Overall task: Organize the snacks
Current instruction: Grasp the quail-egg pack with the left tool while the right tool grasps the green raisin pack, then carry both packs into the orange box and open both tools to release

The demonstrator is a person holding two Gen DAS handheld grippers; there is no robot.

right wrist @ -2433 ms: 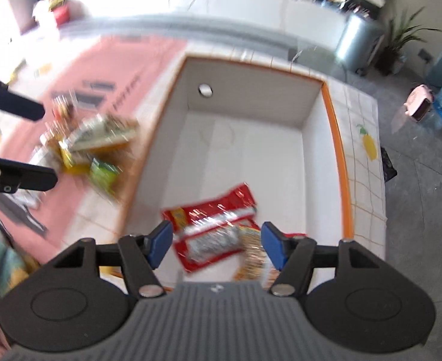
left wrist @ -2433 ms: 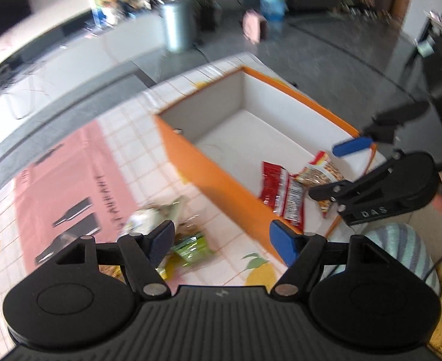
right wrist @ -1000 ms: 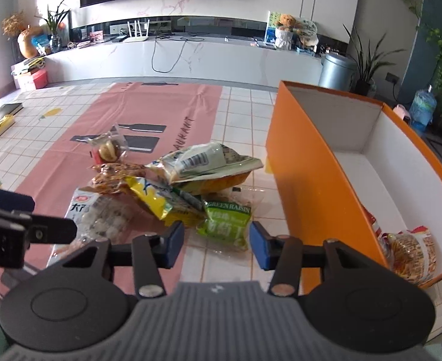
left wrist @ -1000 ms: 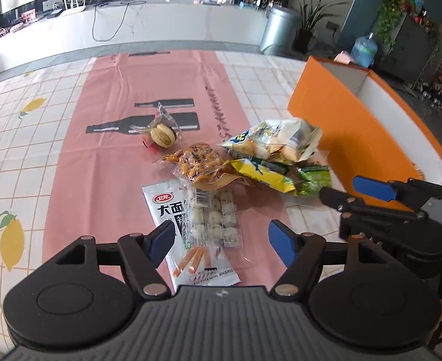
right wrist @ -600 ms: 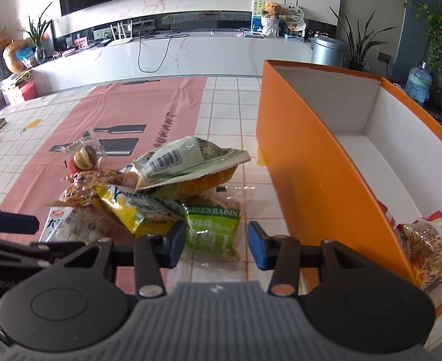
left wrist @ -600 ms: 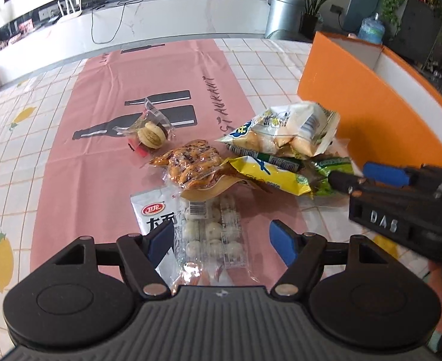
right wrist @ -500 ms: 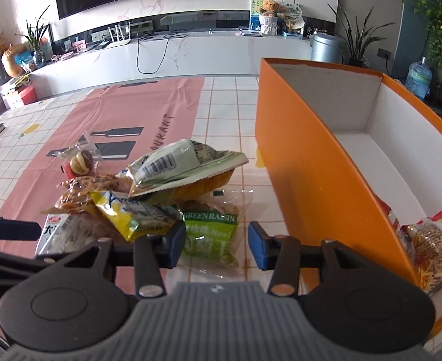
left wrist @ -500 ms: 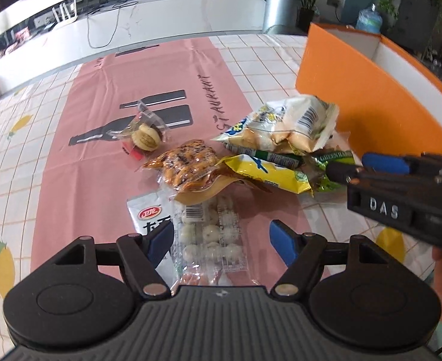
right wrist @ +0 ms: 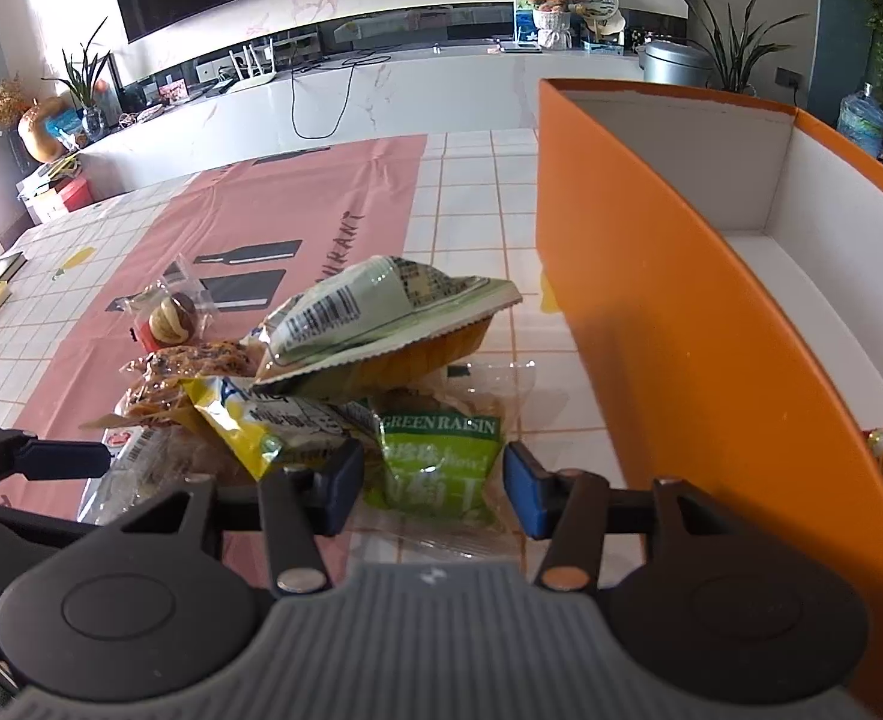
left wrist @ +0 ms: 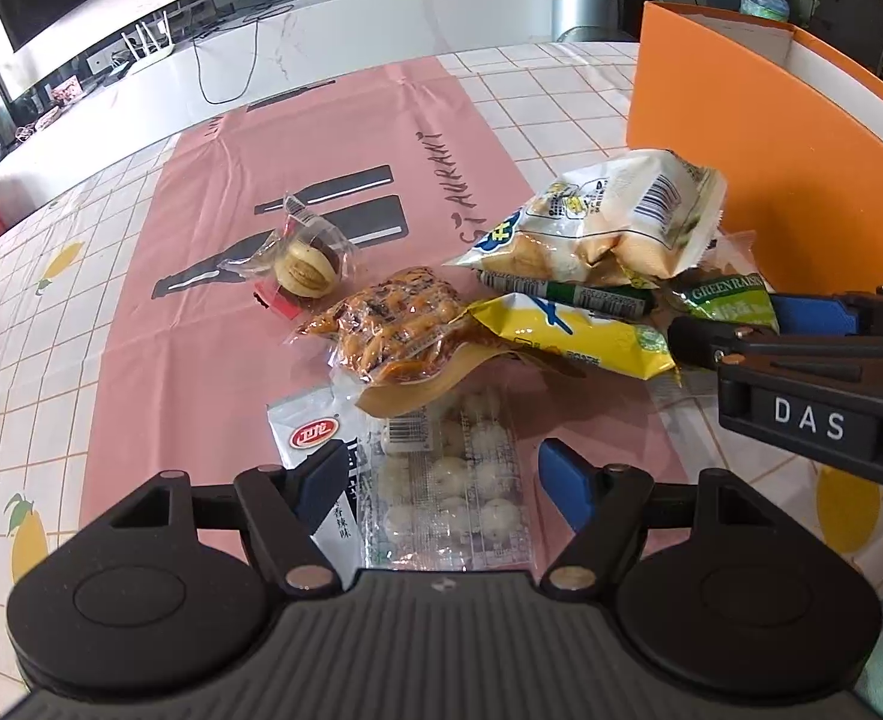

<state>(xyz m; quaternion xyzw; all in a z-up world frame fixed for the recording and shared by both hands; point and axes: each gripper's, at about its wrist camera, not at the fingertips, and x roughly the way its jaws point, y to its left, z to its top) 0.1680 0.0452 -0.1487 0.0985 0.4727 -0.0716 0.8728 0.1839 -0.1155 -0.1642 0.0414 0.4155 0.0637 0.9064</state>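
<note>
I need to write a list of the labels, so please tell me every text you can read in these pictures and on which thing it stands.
"GREEN RAISIN": green packet.
"DAS": right gripper, on its side.
"STAURANT", a cut-off word: pink cloth.
Chinese characters beside a red logo: white packet; too small to read surely.
Barcodes and small print on the pale bag and yellow packet: not readable.

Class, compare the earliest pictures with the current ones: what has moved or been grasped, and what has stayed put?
Both hand-held grippers swung from above the orange box down to the snack pile. The right hand-held gripper now frames the green raisin packet, its jaws just opening wider, pads clear. The left hand-held gripper stands open over the clear packet of white balls. Nothing is grasped; the pile and box stayed put.
</note>
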